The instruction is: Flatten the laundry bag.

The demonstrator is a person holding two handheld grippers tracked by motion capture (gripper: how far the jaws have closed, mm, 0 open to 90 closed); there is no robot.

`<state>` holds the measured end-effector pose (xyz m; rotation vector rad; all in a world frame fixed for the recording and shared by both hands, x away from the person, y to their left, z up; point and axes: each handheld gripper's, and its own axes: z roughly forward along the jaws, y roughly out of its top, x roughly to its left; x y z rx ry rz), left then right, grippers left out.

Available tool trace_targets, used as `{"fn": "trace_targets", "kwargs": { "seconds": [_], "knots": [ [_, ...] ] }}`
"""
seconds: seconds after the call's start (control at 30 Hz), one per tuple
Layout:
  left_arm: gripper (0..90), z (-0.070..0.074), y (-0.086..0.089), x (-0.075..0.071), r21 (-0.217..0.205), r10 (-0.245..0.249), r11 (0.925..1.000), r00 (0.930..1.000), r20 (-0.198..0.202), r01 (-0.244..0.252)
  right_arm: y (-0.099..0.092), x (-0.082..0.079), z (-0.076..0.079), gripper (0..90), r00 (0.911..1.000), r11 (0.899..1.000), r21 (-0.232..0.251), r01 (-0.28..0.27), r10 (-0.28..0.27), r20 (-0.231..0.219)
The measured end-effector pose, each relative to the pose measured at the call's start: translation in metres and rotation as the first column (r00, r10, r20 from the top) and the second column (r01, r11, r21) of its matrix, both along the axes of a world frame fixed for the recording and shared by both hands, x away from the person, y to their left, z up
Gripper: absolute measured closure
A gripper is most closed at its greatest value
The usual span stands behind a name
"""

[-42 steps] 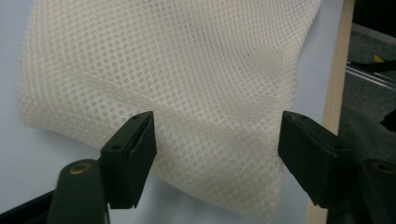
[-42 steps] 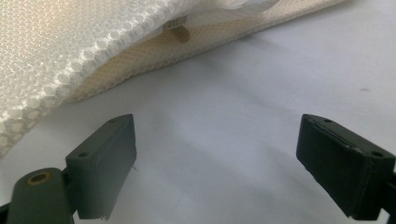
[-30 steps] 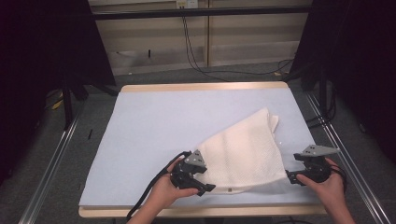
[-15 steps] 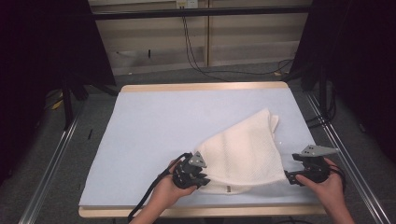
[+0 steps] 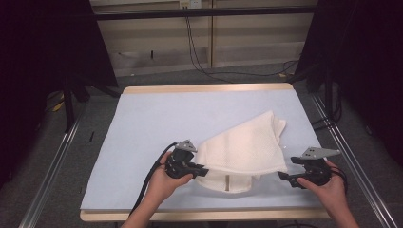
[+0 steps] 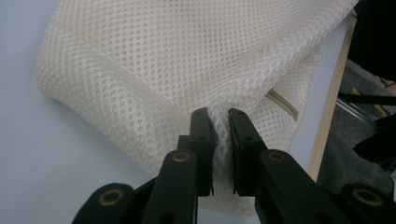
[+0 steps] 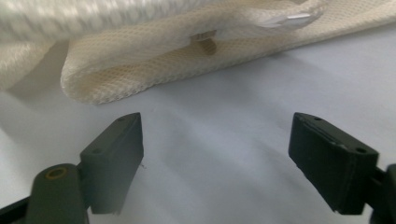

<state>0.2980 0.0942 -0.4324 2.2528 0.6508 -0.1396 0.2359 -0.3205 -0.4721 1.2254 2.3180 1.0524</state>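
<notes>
A white mesh cloth, folded, lies on the near right part of the table. My left gripper is at its near left edge, shut on a pinch of mesh after closing during the last second. That pinched layer is raised a little above a lower layer with a tan strip. My right gripper sits low by the cloth's near right corner. Its jaws stand wide, have just been closing slightly, and hold nothing. The cloth's folded edge lies just beyond them.
A pale blue mat covers the table, with a wooden rim at the far side and along the near edge. Metal rails run down both sides. Cables lie on the floor beyond.
My left gripper has shut on the cloth's near left edge and drawn slightly up and left, lifting that layer. The right gripper has stayed in place beside the near right corner.
</notes>
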Motion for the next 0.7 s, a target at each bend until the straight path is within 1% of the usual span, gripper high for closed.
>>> {"fn": "trace_targets", "kwargs": {
  "seconds": [0.03,0.1,0.13,0.17,0.2,0.23,0.27,0.33,0.37,0.47,0.5,0.53,0.63,0.7],
  "knots": [
    [81.9,0.003,0.003,0.003,-0.017,0.025,0.9995,0.9996,-0.013,-0.026,0.002,0.000,0.000,22.8,1.0000,1.000,0.001,-0.008,0.008,-0.002],
    [82.1,0.005,0.005,0.005,-0.026,0.027,0.9993,0.9995,-0.017,-0.028,0.006,0.001,0.002,26.3,0.9995,0.999,0.004,-0.033,0.033,0.004],
    [82.2,0.005,0.005,0.005,-0.026,0.027,0.9993,0.9995,-0.017,-0.028,0.006,0.001,0.002,26.3,0.9995,0.999,0.004,-0.033,0.033,0.004],
    [82.2,0.006,0.005,0.005,-0.025,0.030,0.9992,0.9994,-0.014,-0.031,0.008,0.001,0.003,29.1,0.9990,0.999,0.007,-0.043,0.043,0.006],
    [82.3,0.007,0.005,0.005,-0.024,0.027,0.9994,0.9996,-0.012,-0.027,0.011,0.001,0.004,32.9,0.9982,0.998,0.008,-0.059,0.059,0.012],
    [82.3,0.009,0.005,0.005,-0.025,0.036,0.9990,0.9992,-0.016,-0.037,0.017,0.001,0.006,37.0,0.9956,0.996,0.020,-0.091,0.091,0.024],
    [82.3,0.009,0.005,0.006,-0.033,0.034,0.9989,0.9993,-0.015,-0.035,0.020,0.001,0.006,38.4,0.9937,0.994,0.025,-0.110,0.110,0.023],
    [82.3,0.009,0.005,0.006,-0.023,0.036,0.9991,0.9992,-0.018,-0.037,0.027,0.001,0.007,41.4,0.9908,0.990,0.041,-0.135,0.134,0.016],
    [82.3,0.009,0.004,0.006,-0.020,0.041,0.9989,0.9991,-0.012,-0.041,0.030,0.000,0.007,42.4,0.9894,0.988,0.047,-0.145,0.144,0.016],
    [82.3,0.009,0.004,0.006,-0.019,0.044,0.9988,0.9989,-0.013,-0.045,0.039,0.000,0.008,45.5,0.9858,0.984,0.061,-0.168,0.167,0.011],
    [82.3,0.009,0.004,0.006,-0.025,0.047,0.9986,0.9988,-0.012,-0.047,0.041,-0.001,0.008,46.1,0.9851,0.983,0.060,-0.172,0.172,0.013],
    [82.3,0.009,0.004,0.006,-0.025,0.047,0.9986,0.9988,-0.012,-0.047,0.041,-0.001,0.008,46.1,0.9851,0.983,0.060,-0.172,0.172,0.013],
    [82.3,0.009,0.003,0.007,-0.026,0.040,0.9988,0.9991,-0.013,-0.040,0.048,-0.002,0.008,47.4,0.9843,0.981,0.082,-0.176,0.176,0.011],
    [82.3,0.009,0.003,0.006,-0.029,0.040,0.9988,0.9991,-0.012,-0.041,0.050,-0.002,0.007,49.0,0.9845,0.981,0.081,-0.175,0.175,0.008]
  ]
}}
